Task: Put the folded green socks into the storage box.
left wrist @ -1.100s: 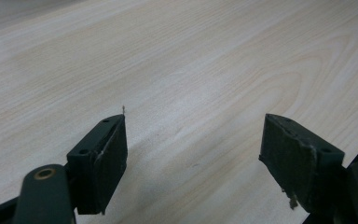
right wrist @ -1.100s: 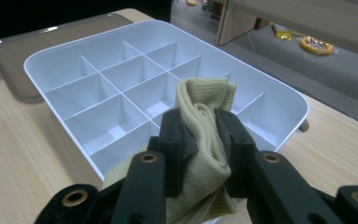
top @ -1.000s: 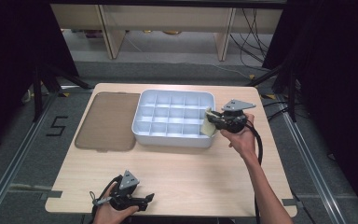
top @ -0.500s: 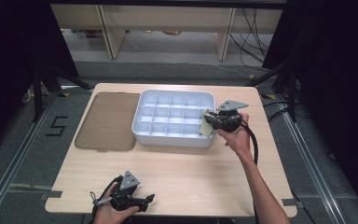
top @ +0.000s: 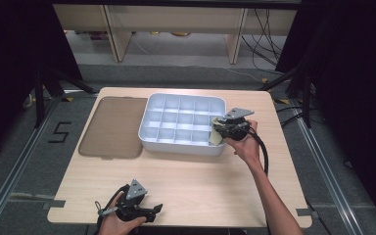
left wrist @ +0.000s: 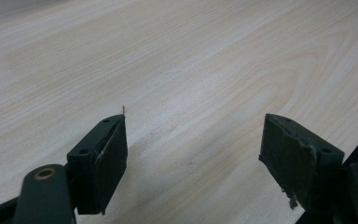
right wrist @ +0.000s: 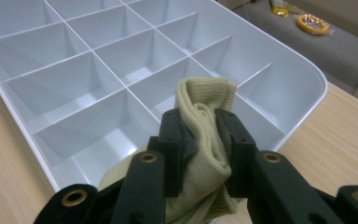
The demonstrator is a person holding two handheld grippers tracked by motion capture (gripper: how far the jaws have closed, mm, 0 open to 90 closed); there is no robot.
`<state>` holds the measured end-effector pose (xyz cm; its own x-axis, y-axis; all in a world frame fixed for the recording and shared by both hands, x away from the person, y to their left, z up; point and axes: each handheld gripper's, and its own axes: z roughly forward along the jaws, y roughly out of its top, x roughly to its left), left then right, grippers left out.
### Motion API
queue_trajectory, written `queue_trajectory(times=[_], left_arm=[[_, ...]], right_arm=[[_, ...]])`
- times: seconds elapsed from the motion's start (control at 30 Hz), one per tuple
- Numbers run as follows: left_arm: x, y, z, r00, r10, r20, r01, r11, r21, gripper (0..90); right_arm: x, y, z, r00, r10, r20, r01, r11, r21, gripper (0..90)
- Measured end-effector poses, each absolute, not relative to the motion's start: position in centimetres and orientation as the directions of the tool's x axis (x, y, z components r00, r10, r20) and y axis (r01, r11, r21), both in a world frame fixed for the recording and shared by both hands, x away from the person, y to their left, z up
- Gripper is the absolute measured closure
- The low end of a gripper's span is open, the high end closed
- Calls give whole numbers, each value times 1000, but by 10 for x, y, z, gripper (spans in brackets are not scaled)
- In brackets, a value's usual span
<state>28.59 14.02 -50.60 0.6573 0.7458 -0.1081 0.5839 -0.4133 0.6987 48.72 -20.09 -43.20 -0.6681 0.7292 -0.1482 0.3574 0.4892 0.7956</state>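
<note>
A white divided tray (top: 151,108) with several empty compartments stands at the middle back of the wooden table. My right gripper (top: 220,131) hangs over its near right corner, shut on a folded pale yellow cloth (right wrist: 204,116). The cloth (top: 219,139) pokes up between the black pads (right wrist: 176,142) and droops below them, above the tray's (right wrist: 314,93) corner compartments. My left gripper (top: 149,211) rests low at the table's front edge. Its jaws stand wide apart over bare wood, with its fingers (left wrist: 100,163) holding nothing.
A brown flat lid (top: 111,127) lies left of the tray. The table (top: 191,181) has bare wood in front of the tray. Dark stands and cables ring the table on the floor.
My right gripper has sunk a little toward the tray's near right corner with the cloth still in it. The left gripper has not moved.
</note>
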Motion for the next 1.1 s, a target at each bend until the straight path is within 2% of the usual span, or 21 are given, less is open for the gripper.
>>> queue_trajectory(times=[0.13,0.17,0.53,0.6,1.1], left_arm=[[286,141,-506,662,743,-97,586,-433,685,226],[286,139,-507,652,749,-118,594,-407,694,226],[285,138,-508,639,759,-126,595,-383,707,226],[285,139,-507,653,748,-117,591,-407,696,226],[285,137,-508,636,761,-130,598,-379,706,226]], right_arm=[[488,-201,-436,-671,726,-150,353,491,796,733],[487,-201,-436,-679,716,-161,349,509,787,733],[485,-201,-442,-719,671,-181,315,547,775,732],[483,-200,-443,-721,669,-181,324,556,766,731],[485,-193,-457,-753,638,-161,368,612,700,724]])
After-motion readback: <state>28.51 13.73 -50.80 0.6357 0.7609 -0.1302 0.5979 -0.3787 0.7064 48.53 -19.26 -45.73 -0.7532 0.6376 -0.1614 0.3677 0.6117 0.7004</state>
